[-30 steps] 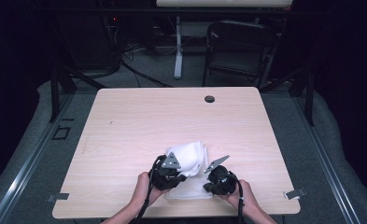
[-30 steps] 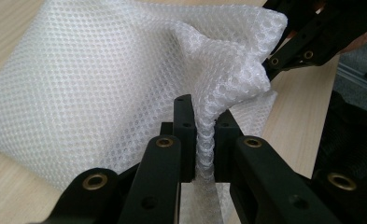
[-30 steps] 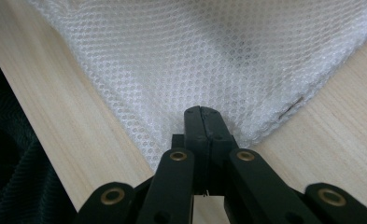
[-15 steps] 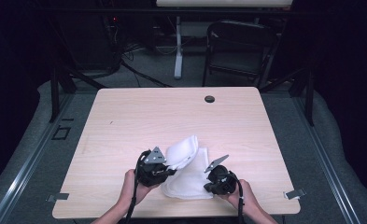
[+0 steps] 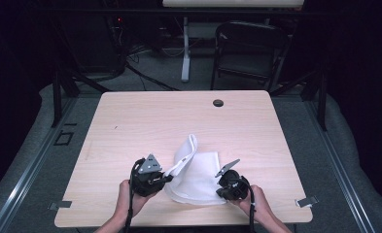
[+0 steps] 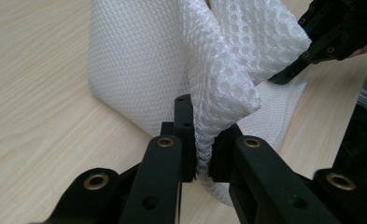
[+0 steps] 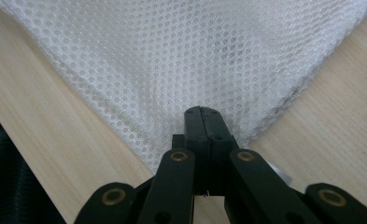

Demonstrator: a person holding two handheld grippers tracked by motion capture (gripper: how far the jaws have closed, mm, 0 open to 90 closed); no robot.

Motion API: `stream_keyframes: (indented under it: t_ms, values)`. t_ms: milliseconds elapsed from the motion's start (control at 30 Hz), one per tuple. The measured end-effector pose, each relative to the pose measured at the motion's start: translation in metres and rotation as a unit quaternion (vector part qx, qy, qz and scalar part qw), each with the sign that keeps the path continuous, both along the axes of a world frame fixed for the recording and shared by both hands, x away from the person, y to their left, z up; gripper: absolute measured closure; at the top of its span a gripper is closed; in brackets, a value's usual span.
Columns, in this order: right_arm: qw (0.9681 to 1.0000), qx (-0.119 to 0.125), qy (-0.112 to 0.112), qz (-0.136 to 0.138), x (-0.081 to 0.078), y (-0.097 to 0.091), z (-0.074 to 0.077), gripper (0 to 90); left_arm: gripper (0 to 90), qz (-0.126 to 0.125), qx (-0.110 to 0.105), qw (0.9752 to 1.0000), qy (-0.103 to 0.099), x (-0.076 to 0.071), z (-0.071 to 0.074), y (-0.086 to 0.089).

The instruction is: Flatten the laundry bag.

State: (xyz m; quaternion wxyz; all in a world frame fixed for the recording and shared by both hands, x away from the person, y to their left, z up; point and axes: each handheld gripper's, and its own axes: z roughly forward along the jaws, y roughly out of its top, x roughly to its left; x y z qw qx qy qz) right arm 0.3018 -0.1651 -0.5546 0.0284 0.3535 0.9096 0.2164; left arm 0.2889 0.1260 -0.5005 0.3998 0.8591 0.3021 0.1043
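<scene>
Tabletop (image 5: 130, 126) evenly lit from above, surroundings near black; high view soft, close views sharp, shadows faint.

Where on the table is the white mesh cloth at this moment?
In the high view, the white mesh cloth lies near the table's front edge, between the left gripper and the right gripper.
</scene>
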Motion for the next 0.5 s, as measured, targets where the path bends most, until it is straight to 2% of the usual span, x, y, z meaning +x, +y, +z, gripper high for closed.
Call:
stream_keyframes:
  t_ms: [133, 200, 267, 367, 400, 433, 500]
  values:
    - [1.0, 0.004, 0.001, -0.005, 0.0013, -0.0012, -0.0002, 90.0, 84.7, 0.011, 0.005, 0.9999, -0.002, -0.0012, -0.0002, 0.0026]
    - [0.9998, -0.013, -0.008, -0.008, 0.0009, -0.0001, 0.0008, 90.0, 84.8, 0.021, 0.006, 0.9996, -0.017, -0.0041, 0.001, 0.0043]
    - [0.9998, -0.015, -0.01, -0.007, 0.0012, 0.0001, 0.0009, 90.0, 84.8, 0.029, 0.009, 0.9992, -0.027, -0.0052, 0.0001, 0.0065]
    - [0.9997, -0.014, -0.014, -0.011, 0.0021, -0.0003, 0.0006, 90.0, 84.8, 0.036, 0.01, 0.9991, -0.017, -0.0046, -0.0023, 0.008]
    - [0.9996, -0.021, -0.018, -0.011, 0.003, -0.0008, 0.0009, 90.0, 84.8, 0.035, 0.017, 0.9991, -0.015, -0.0054, -0.0037, 0.0083]
    - [0.9996, -0.01, -0.02, -0.018, 0.0027, -0.0006, -0.0005, 90.0, 84.7, 0.035, 0.017, 0.9991, -0.015, -0.0054, -0.0037, 0.0083]
    - [0.9996, -0.018, -0.018, -0.014, 0.0043, -0.0017, 0.0007, 90.0, 84.7, 0.041, 0.017, 0.999, -0.002, -0.0054, -0.0059, 0.0099]
